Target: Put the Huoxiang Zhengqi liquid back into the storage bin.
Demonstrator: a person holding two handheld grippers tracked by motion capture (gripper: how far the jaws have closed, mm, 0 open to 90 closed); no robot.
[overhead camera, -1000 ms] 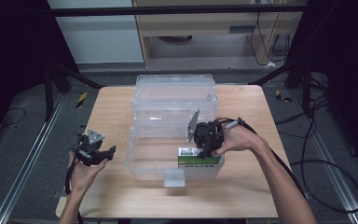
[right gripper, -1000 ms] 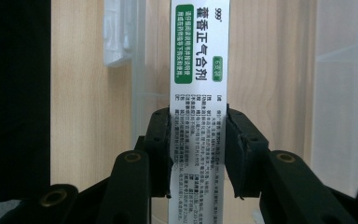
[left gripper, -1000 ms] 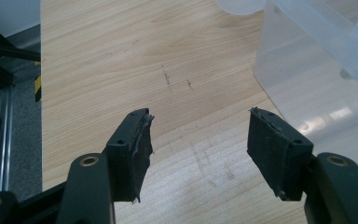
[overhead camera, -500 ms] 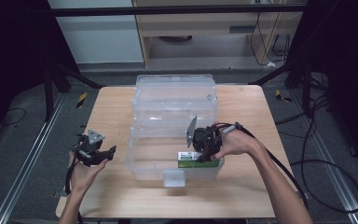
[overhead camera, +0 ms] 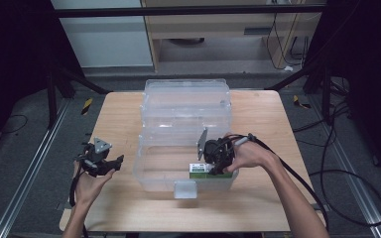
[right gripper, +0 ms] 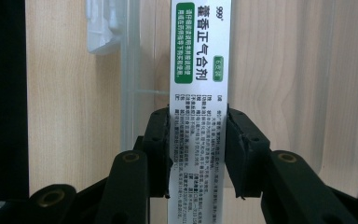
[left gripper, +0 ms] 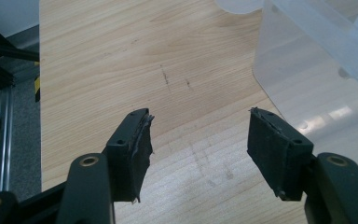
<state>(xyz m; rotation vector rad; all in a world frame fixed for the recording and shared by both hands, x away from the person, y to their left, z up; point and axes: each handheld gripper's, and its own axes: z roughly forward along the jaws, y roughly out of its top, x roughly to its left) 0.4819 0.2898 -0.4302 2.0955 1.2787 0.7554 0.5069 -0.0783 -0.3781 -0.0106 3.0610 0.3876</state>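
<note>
Right gripper (overhead camera: pixel 213 166) down inside the clear plastic bin (overhead camera: pixel 151 171), near-right corner, jaws clamped on the long sides of a white-and-green medicine box (overhead camera: pixel 199 170). Against the picture from a second ago, we note the gripper has sunk lower and shifted slightly left, toward the bin's near wall; the box now lies close against that wall, low in the bin, apparently at or near the floor. We read this as the placing step almost done: box delivered into the bin, release not yet made.

In the right gripper view, right gripper (right gripper: pixel 198 149) pads press both edges of the medicine box (right gripper: pixel 200 93), which runs straight away from the camera. The bin's wall and a white latch (right gripper: pixel 103 25) stand just left of the box.

Left gripper (overhead camera: pixel 99 161) held over the bare wooden table (overhead camera: pixel 114 119), well left of the bin, jaws wide apart, nothing between them. The left gripper view confirms: left gripper (left gripper: pixel 198 140) open over wood grain, bin wall (left gripper: pixel 307 70) at right.

Writing on the box: "999" printed small at the far end; large Chinese heading 藿香正气合剂 on white; green panel of small white characters beside it; a green tag reading, as far as we can tell, 6支装. Dense fine print below, too small for us to read.

The bin's lid (overhead camera: pixel 186 99) stands open behind, on the far side.
</note>
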